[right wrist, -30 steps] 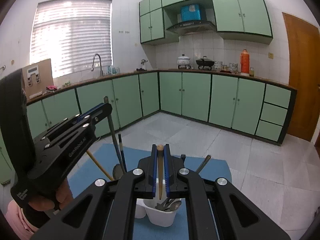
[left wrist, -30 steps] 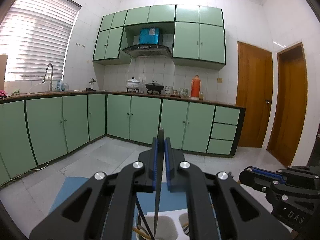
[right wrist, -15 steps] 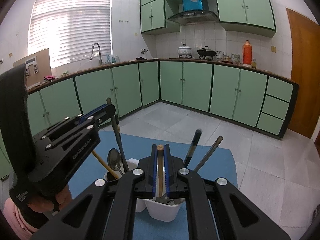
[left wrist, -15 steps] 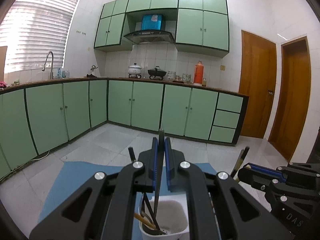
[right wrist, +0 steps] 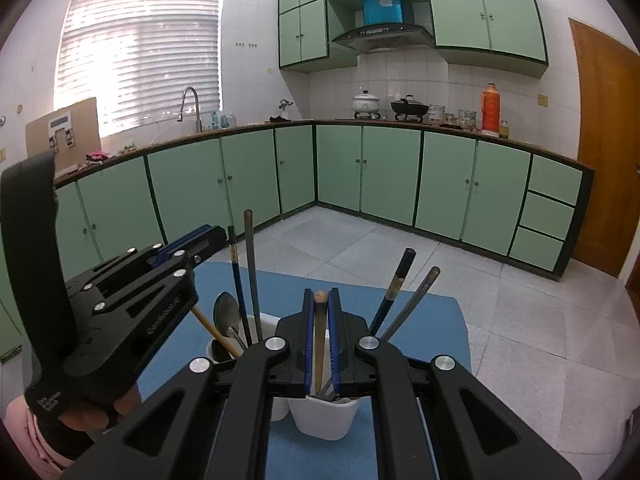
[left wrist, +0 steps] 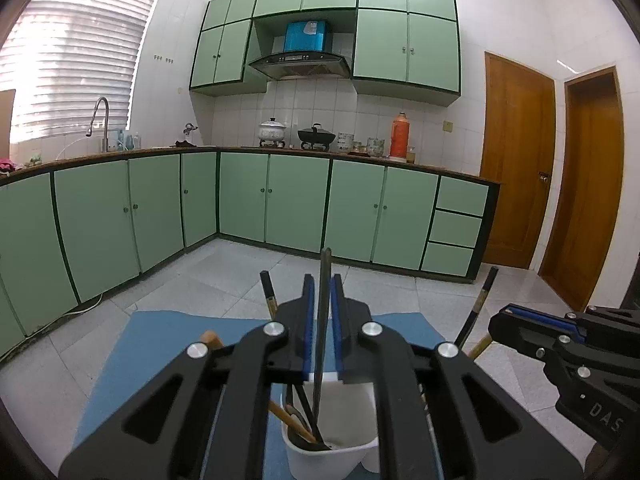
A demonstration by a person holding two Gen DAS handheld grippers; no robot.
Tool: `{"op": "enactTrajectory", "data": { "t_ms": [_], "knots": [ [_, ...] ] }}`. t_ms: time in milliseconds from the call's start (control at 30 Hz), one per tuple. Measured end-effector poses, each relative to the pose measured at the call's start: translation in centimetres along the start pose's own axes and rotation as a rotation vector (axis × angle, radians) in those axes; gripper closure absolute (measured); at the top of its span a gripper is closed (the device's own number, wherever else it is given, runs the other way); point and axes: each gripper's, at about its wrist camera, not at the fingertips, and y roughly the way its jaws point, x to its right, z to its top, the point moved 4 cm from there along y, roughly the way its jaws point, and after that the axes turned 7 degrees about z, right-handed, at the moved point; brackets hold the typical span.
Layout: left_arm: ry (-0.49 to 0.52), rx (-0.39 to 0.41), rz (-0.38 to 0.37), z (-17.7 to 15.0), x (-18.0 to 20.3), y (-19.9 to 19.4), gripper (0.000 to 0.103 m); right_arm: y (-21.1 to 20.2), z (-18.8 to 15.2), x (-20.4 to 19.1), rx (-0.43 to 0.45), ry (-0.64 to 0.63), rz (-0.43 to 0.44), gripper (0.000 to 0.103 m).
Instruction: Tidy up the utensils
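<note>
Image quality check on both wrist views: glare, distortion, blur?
Left wrist: window blind blown out, strong fisheye bending the cabinets, dark corner vignette, sharp. Right wrist: same blind glare, curved counter, no motion blur.

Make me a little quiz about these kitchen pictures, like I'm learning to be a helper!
1. True or false: the mat under the cups is red.
2. What is clamped in the right gripper?
3. The spoon stands in: A a white cup; B the sink; C a cooking pot.

Key: 1 false, it is blue. 2 a wooden stick. 3 A.
</note>
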Motion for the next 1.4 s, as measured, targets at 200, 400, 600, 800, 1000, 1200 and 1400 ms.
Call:
{"op": "enactTrajectory", "data": {
  "t_ms": [200, 400, 600, 800, 1000, 1200, 1400],
  "knots": [
    [-0.001, 0.024, 0.003, 0.2, 0.0, -1.5, 0.080, -1.1, -0.3, 0.3, 0.017, 0.008, -0.003, 0.089],
    [0.008, 0.048, 0.012, 0.0, -0.1, -3.4, 0.064, -2.5, -1.0, 0.7, 0.038, 0.031, -0.006, 0.078],
    [-0.001, 0.065, 0.012, -0.6, -0.4, -5.4, 0.047, -3.9, -1.7, 0.8, 0.060, 0.048, -0.008, 0.069],
    [0.000, 0.067, 0.016, -1.4, -0.6, -7.0, 0.037, -5.4, -2.5, 0.9, 0.080, 0.068, -0.008, 0.061],
    [-0.006, 0.063, 0.024, -2.8, -1.3, -8.9, 0.025, -7.1, -3.5, 0.7, 0.102, 0.079, -0.016, 0.052],
    [-0.006, 0.041, 0.041, -4.5, -2.0, -10.7, 0.017, -8.8, -5.3, 0.9, 0.123, 0.097, -0.026, 0.042],
    [-0.019, 0.006, 0.058, -6.1, -2.7, -12.6, 0.010, -10.0, -7.5, 0.7, 0.112, 0.116, -0.035, 0.034]
  ]
}}
